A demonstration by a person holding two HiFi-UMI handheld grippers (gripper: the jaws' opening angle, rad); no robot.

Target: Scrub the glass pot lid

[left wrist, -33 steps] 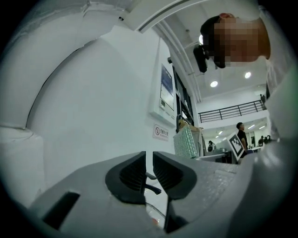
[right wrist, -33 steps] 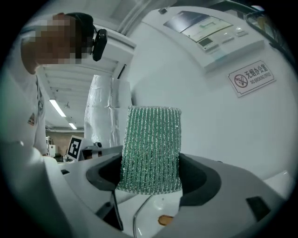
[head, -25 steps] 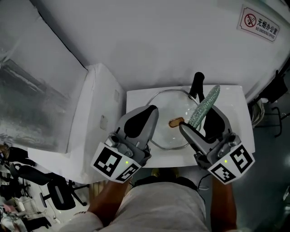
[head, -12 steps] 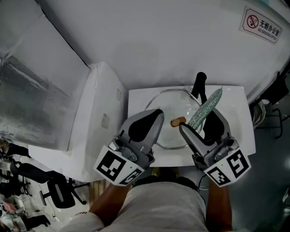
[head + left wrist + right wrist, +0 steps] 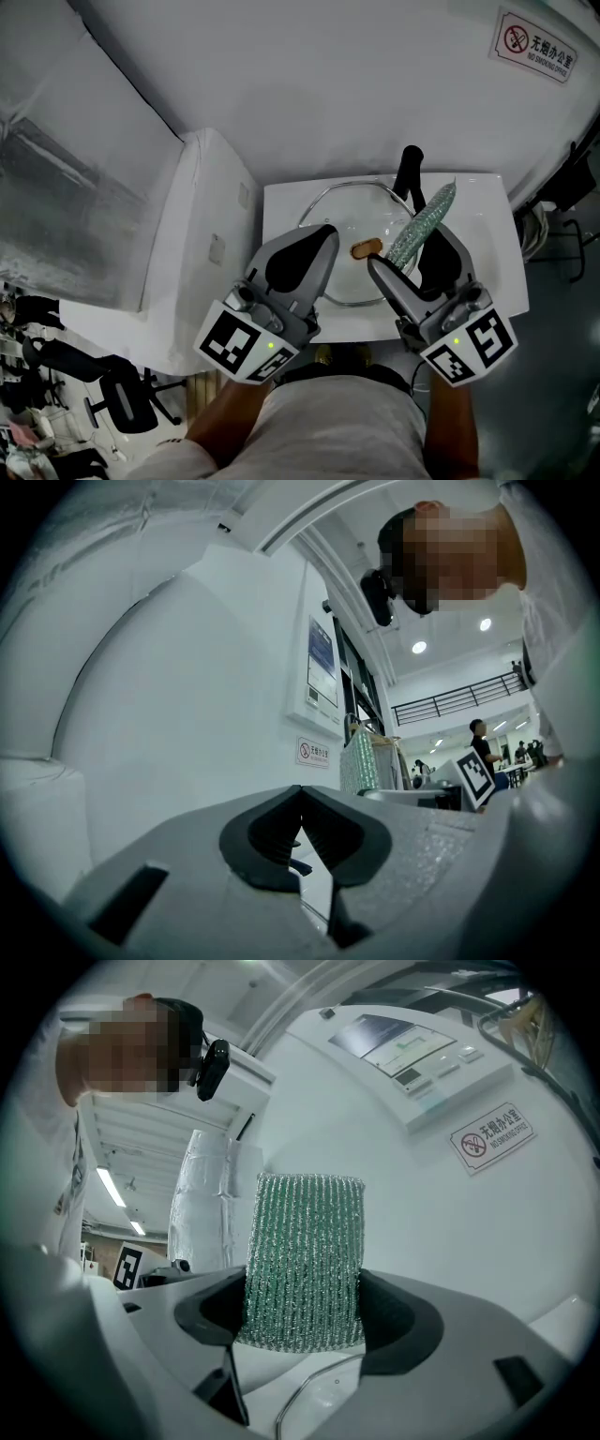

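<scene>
A round glass pot lid [image 5: 349, 217] with a brown knob [image 5: 366, 249] lies in the white sink [image 5: 281, 202]. My right gripper [image 5: 408, 246] is shut on a green mesh scrubbing pad [image 5: 424, 220], which sticks up and forward above the lid's right side, close to the knob. In the right gripper view the pad [image 5: 302, 1260] stands upright between the right gripper's [image 5: 305, 1309] pads, and the lid's metal rim [image 5: 314, 1382] shows below. My left gripper [image 5: 324, 234] hovers over the lid's left part. In the left gripper view the left gripper [image 5: 300, 794] is shut, with nothing seen between its pads.
A black faucet [image 5: 409, 173] rises at the sink's back edge, just behind the pad. A white wrapped block [image 5: 202, 225] borders the sink on the left. A white wall with a no-smoking sign [image 5: 534, 47] lies behind.
The left gripper has edged slightly forward over the lid's left side. The right gripper and its pad have held their place.
</scene>
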